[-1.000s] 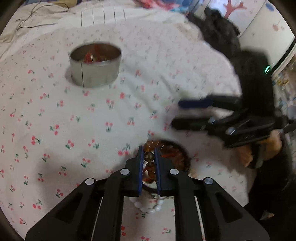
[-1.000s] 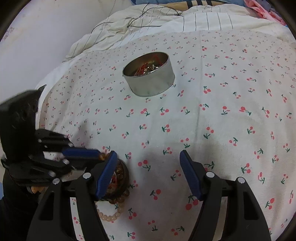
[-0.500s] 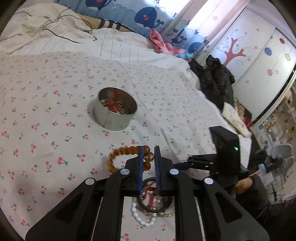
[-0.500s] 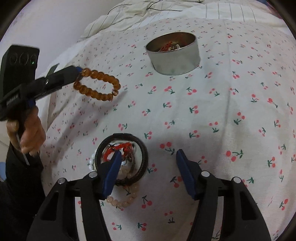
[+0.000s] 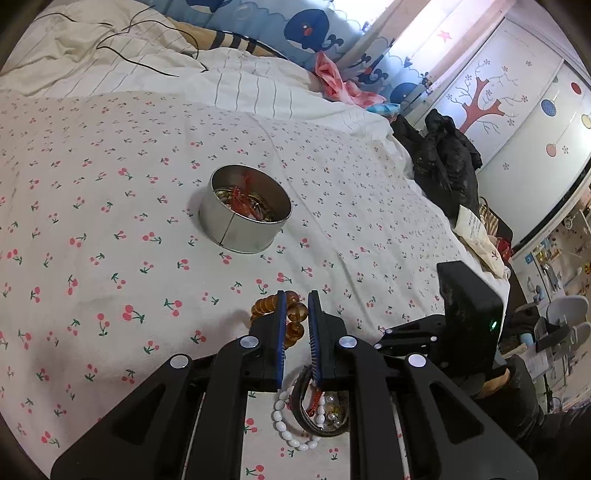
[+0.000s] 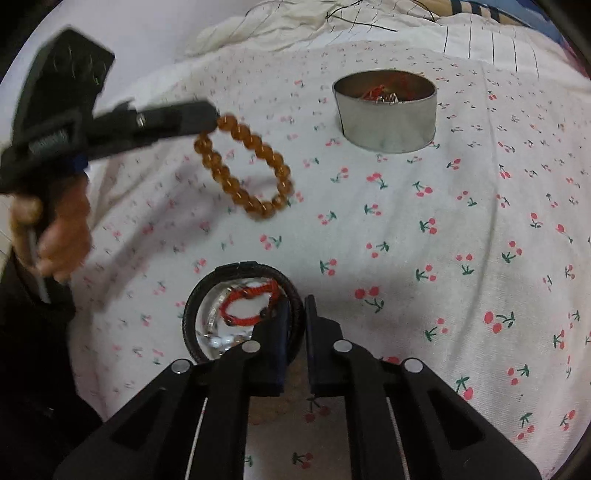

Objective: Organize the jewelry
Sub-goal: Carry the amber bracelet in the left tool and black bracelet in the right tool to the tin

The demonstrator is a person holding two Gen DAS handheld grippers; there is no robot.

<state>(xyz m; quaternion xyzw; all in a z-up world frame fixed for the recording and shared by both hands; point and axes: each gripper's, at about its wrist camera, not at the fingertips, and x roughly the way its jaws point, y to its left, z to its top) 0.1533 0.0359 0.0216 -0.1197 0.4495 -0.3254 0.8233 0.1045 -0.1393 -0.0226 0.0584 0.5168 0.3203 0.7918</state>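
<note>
Amber beads make up the bracelet [image 6: 245, 170] that hangs from the left tongs [image 5: 295, 314], clear of the bed. In the right wrist view the loop is stretched into an oval whose long axis slants from the tongs' tips at upper left down toward the lower right, with its far end pointing roughly at the bed sheet below the tin. The left tongs are clamped on the loop's upper end; in their own view only a few beads [image 5: 291, 321] show between and just past the blue pads.

Right of and below that bracelet, lying on the bed, is a black corded ring [image 6: 242, 314] with a red braided bracelet [image 6: 251, 304] and some pale beads inside it. A white bead strand [image 5: 291, 428] curls beside it in the left wrist view. The right tongs [image 6: 295, 321] sit at the ring's right edge, narrowed to a slim gap; whether they pinch the cord I cannot tell.

Farther back stands a round metal tin [image 5: 245, 208], upright, with red and gold jewellery in it, well apart from both tongs.

The bed is covered by a white cherry-print sheet [image 5: 110, 258]. Behind it lie a striped duvet [image 5: 240, 85], whale-print curtains [image 5: 314, 33], dark clothing [image 5: 447, 155] and a wardrobe with a tree decal [image 5: 517, 92].
</note>
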